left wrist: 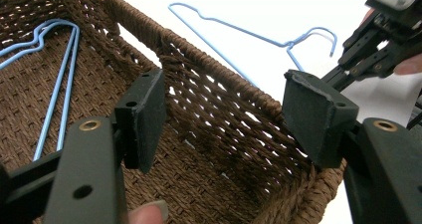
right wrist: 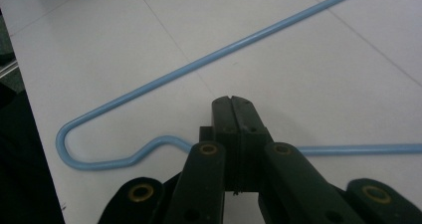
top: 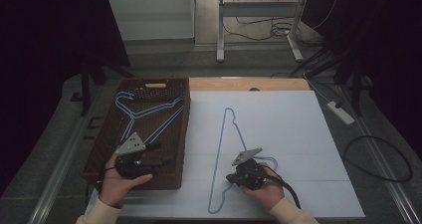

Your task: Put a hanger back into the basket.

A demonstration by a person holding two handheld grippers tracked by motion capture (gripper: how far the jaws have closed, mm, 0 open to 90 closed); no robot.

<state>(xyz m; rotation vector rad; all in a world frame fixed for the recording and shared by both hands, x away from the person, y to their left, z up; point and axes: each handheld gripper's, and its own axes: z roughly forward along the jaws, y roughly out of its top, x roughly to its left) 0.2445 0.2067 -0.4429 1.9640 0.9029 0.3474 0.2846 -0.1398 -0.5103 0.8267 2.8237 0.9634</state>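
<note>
A blue wire hanger (top: 220, 144) lies flat on the white sheet (top: 288, 129). My right gripper (top: 230, 178) is shut and sits low over the hanger's near end. In the right gripper view the closed jaws (right wrist: 231, 102) cover one wire of the hanger (right wrist: 224, 51), which passes beneath them; I cannot tell whether they touch it. My left gripper (top: 164, 153) hangs open over the near end of the brown wicker basket (top: 186, 115). Between its jaws (left wrist: 226, 114) there is nothing but the basket's wall (left wrist: 214, 64). More blue hangers (top: 149, 112) (left wrist: 67, 94) lie in the basket.
The basket fills the table's left side. The left gripper view shows the table hanger (left wrist: 239, 29) beyond the basket wall and the other gripper (left wrist: 378, 50) at upper right. Behind the table stand a desk frame (top: 220, 30), floor cables and a power strip (top: 341, 112).
</note>
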